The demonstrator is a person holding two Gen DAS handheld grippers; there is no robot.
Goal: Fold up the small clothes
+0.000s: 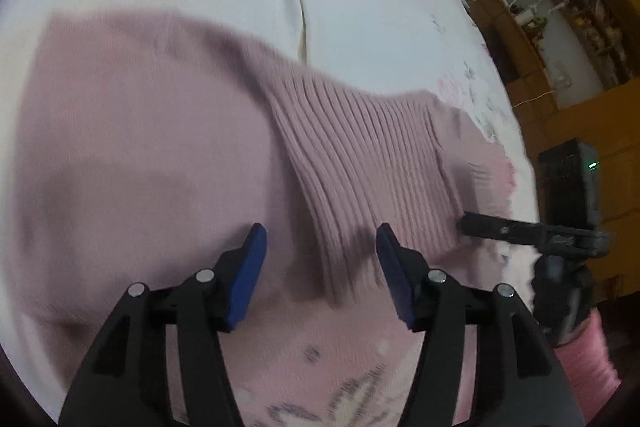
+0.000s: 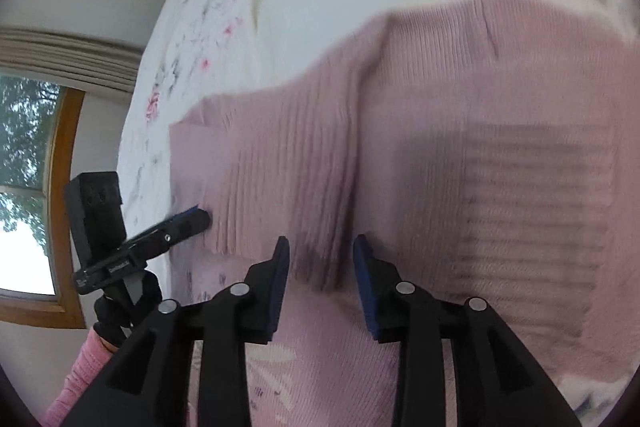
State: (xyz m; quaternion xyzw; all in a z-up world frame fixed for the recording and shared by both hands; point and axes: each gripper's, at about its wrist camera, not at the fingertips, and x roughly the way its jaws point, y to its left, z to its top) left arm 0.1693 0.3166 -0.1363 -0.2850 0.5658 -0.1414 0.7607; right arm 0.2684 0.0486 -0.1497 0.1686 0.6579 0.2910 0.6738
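A dusty-pink knit sweater [image 1: 140,131] lies spread on the bed, with a ribbed part [image 1: 360,155] folded across its middle. My left gripper [image 1: 321,241] hovers open just above the ribbed fold, with nothing between its blue pads. Seen from the side, the right gripper [image 1: 472,223] has its tip at the ribbed edge. In the right wrist view the sweater [image 2: 460,87] fills the frame. My right gripper [image 2: 322,251] is open over the ribbed fold [image 2: 288,155] and empty. The left gripper [image 2: 196,219] touches the fold's left edge.
A white floral bedsheet [image 1: 360,7] covers the bed under the sweater. Wooden shelves [image 1: 580,19] and cables stand beyond the bed's right side. A window [image 2: 24,187] with a wooden frame is to the left. A pink sleeve [image 2: 76,383] shows behind the left gripper.
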